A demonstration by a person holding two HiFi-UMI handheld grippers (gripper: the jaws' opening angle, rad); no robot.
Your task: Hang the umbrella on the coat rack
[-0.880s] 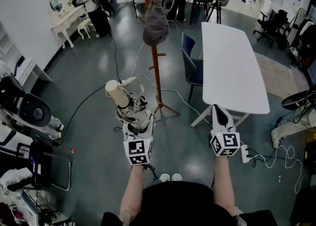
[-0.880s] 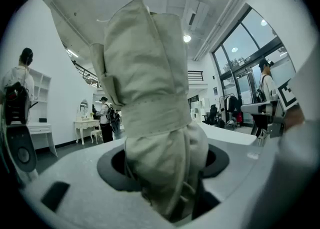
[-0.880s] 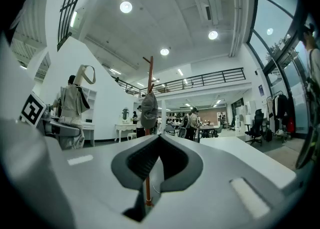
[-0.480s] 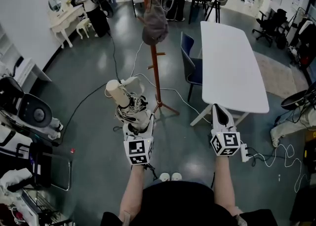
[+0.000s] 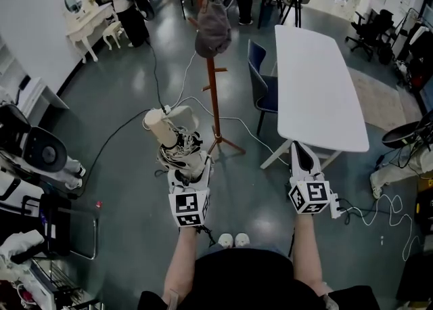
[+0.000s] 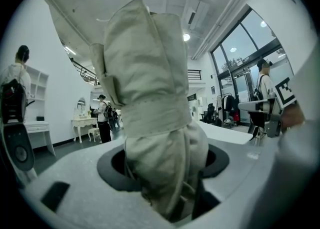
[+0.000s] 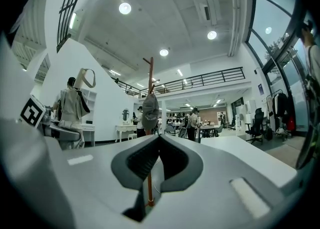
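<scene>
The left gripper (image 5: 187, 166) is clamped on the folded beige umbrella (image 5: 169, 141), which stands upright, nearer the person than the coat rack (image 5: 212, 89) and to its left, not touching it. The right gripper (image 5: 304, 153), jaws together and empty, hangs to the rack's right. A grey hat (image 5: 213, 28) hangs on the rack.
</scene>
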